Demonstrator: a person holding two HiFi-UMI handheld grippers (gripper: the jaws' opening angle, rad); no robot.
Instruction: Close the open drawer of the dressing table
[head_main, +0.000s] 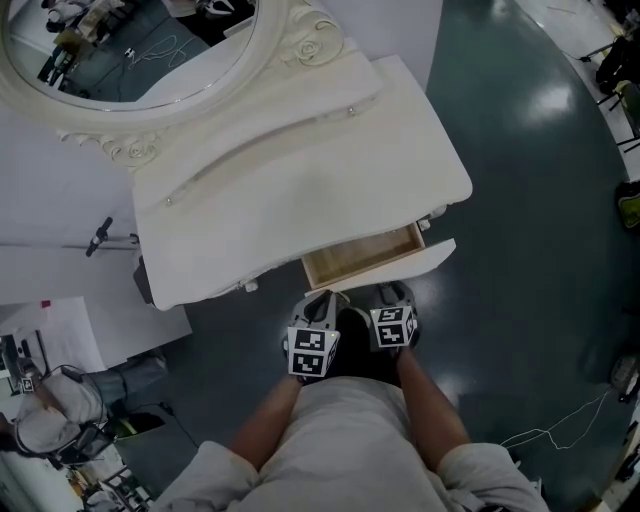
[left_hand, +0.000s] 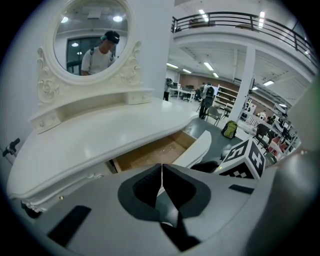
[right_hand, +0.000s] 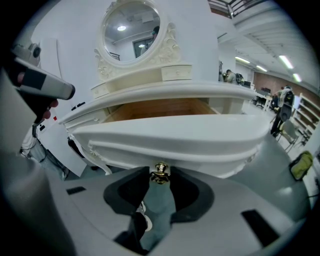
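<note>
The white dressing table (head_main: 300, 180) stands under an oval mirror (head_main: 130, 50). Its right-hand drawer (head_main: 362, 255) is pulled out, showing a bare wooden bottom (left_hand: 150, 152) behind a curved white front (right_hand: 170, 137). In the right gripper view my right gripper (right_hand: 160, 176) is shut on the small brass knob (right_hand: 160, 169) at the middle of that front. My left gripper (left_hand: 161, 172) is shut with nothing in it, just short of the drawer's left end. From the head view both grippers, left (head_main: 325, 297) and right (head_main: 393, 292), sit close together right in front of the drawer.
White boards (head_main: 60, 200) lean beside the table on the left. A person (head_main: 60, 405) sits low at the far left among clutter. Cables (head_main: 560, 425) trail over the dark floor at the right. A green backpack (left_hand: 230, 129) and chairs stand farther off.
</note>
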